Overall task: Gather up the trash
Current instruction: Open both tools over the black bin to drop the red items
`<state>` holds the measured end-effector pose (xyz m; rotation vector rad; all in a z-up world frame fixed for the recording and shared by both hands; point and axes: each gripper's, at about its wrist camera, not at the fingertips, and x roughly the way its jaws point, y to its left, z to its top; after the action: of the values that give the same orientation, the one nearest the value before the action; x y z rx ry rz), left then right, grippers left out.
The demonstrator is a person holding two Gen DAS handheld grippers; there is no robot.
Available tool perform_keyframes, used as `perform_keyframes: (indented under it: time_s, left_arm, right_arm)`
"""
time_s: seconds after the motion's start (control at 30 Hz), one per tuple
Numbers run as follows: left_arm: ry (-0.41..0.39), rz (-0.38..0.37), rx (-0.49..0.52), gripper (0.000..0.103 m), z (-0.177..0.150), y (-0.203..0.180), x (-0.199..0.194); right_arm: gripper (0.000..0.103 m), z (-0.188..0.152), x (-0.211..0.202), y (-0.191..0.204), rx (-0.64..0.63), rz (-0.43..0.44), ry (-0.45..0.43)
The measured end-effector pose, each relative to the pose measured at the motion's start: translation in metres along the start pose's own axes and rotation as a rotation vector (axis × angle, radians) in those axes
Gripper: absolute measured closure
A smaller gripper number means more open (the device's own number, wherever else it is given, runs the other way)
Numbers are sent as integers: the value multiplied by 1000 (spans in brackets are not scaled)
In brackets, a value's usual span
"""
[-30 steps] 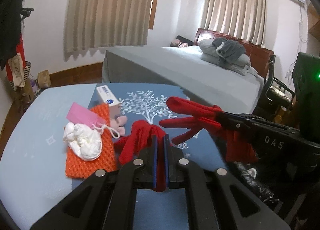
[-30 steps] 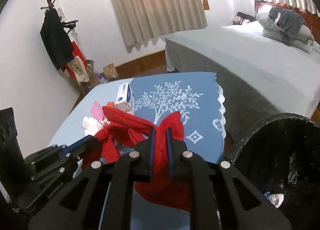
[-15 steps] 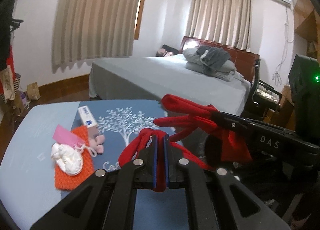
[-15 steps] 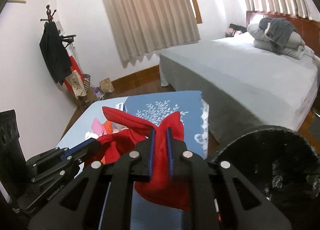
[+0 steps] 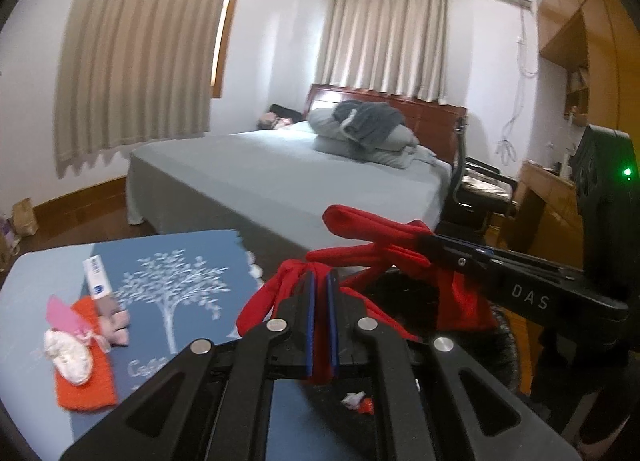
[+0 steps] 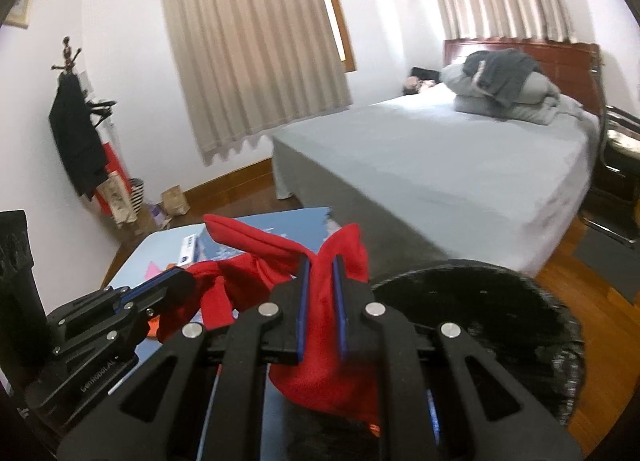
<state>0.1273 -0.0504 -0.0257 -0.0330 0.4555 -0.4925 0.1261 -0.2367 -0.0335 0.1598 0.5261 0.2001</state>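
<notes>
Both grippers [image 5: 321,285] [image 6: 320,265] clamped tight on red cloth [image 6: 328,373].

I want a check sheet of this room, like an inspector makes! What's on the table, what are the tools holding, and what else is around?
Surface: table under a blue tree-print cloth.
Job's things: red cloth held by both tools; black-lined trash bin beside the table, some scraps already inside.
Clutter: orange knitted mat, white crumpled wad, pink card, small blue-and-white box, pink scraps.
Grippers: left tool shut on red cloth; right tool shut on red cloth.
Cables: white cord hanging down the far wall.
Surroundings: grey bed, curtains, coat rack, wooden floor.
</notes>
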Motion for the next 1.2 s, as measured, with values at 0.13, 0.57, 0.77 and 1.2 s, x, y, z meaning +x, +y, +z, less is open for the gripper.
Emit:
perform_keyframes:
  time_s: [0.13, 0.57, 0.77, 1.2]
  left_arm:
    - [5, -40, 23, 97, 0, -21, 12]
    - [61, -135, 75, 97, -7, -74, 54]
    - [104, -169, 97, 97, -13, -93, 74]
    - [155, -144, 100, 53, -28, -87, 84]
  right_arm:
    - [92, -4, -15, -24, 18, -52, -11]
    - [92, -25, -39, -77, 58, -190, 2]
    - [89, -36, -38, -93, 83, -227, 18]
    - [22, -52, -35, -114, 125, -288, 26]
